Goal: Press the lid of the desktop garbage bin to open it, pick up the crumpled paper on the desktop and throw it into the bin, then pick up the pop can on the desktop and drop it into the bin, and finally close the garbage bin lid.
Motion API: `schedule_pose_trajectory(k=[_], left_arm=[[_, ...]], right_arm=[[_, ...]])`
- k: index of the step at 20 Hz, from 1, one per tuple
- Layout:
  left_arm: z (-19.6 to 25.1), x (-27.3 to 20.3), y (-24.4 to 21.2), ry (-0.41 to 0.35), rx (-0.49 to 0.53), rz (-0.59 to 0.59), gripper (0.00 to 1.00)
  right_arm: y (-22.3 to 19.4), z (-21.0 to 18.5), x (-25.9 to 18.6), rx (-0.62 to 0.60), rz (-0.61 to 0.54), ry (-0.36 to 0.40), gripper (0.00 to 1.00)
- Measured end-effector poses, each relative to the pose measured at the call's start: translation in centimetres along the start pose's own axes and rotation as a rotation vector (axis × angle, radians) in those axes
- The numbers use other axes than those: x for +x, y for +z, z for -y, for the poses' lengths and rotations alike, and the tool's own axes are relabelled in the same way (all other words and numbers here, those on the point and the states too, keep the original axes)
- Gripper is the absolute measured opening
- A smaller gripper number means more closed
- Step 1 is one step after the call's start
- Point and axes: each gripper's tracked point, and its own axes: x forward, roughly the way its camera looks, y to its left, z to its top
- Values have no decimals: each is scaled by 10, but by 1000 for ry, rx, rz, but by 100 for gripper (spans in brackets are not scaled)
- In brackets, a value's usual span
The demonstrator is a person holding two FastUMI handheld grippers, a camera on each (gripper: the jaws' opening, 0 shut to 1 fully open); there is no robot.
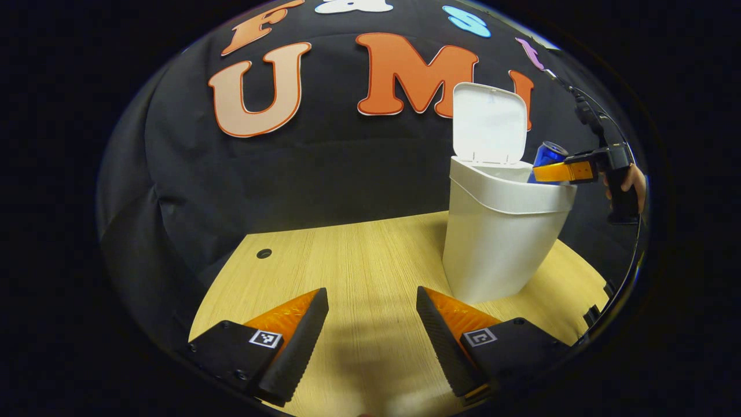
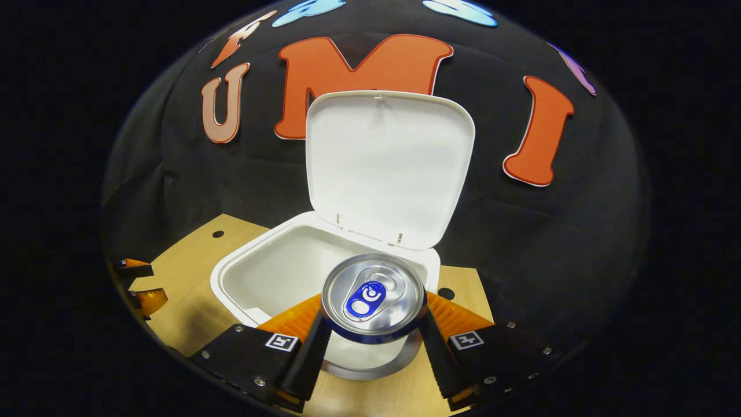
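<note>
Right claw clamped on pop can, both fingers pressing its sides, can upright with tab end up. Held at the near rim of the garbage bin, partly over the opening, partly over the worktop. Lid standing open, tilted back on its hinge. Seen from left gripper view: can just above bin rim on the far side, right claw gripping it, a hand on the handle. Left claw open, nothing between fingers, low over worktop near the bin. Crumpled paper not spotted; bin interior bottom hidden, cannot tell if inside.

Risks, as judgement: release too near the rim, can clips edge and tips out onto worktop. Light bin could shift or topple if nudged by claw. Lid could get knocked and drop shut early.
</note>
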Motion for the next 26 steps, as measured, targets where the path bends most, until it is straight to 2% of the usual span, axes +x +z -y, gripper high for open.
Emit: schedule_pose_trajectory(k=[2,3,4,8,9,10,12,17,26], left_arm=[[-1,-1,-1,8,-11,-2,98],[-2,-1,-2,13,-16,-4,98],[-2,-1,-2,16,-21,-5,98],[-2,-1,-2,22,-41,-6,98],[-3,-1,-3,25,-45,-7,98],[-3,-1,-3,28,-51,-6,98],[-3,-1,-4,33,-64,-7,96],[-5,-1,-7,45,-76,-5,98],[-6,-8,-5,35,-59,17,98]], right_arm=[[-1,-3,1,4,-5,16,80],[-2,-4,2,2,-7,22,75],[-2,-6,3,-3,-8,27,80],[-4,-10,4,-13,-18,46,81],[-3,-12,5,-9,-18,46,77],[-3,-11,5,-6,-20,47,81],[-3,-9,3,-3,-21,48,82],[3,-7,-4,-3,-1,37,84],[71,10,-34,-48,113,10,84]])
